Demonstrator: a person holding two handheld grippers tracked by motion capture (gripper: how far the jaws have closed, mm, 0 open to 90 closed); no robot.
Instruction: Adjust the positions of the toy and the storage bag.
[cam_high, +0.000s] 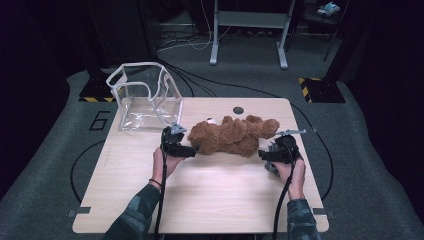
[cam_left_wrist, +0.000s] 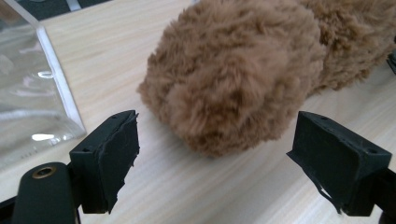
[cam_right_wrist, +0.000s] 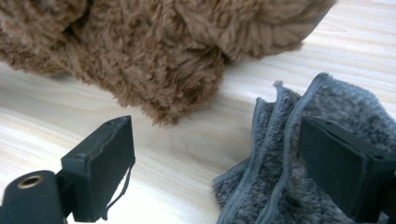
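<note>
A brown teddy bear (cam_high: 232, 135) lies on its side in the middle of the wooden table (cam_high: 210, 200). My left gripper (cam_high: 192, 150) is at the bear's left end, open, with the furry head (cam_left_wrist: 233, 79) just ahead between the jaws and touching neither pad. My right gripper (cam_high: 263, 155) is at the bear's right end, also open. In the right gripper view the bear's body (cam_right_wrist: 154, 60) lies beyond the jaws. A folded grey cloth (cam_right_wrist: 280, 163) lies on the table beside and partly behind the right-hand jaw. Nothing is gripped by either gripper (cam_left_wrist: 217, 140) (cam_right_wrist: 217, 142).
A clear plastic bag (cam_high: 145, 95) with a white rim stands open at the table's far left corner, and its edge (cam_left_wrist: 28, 93) is close to my left gripper. A round dark hole (cam_high: 238, 110) sits near the far edge. Cables trail across the floor behind the table.
</note>
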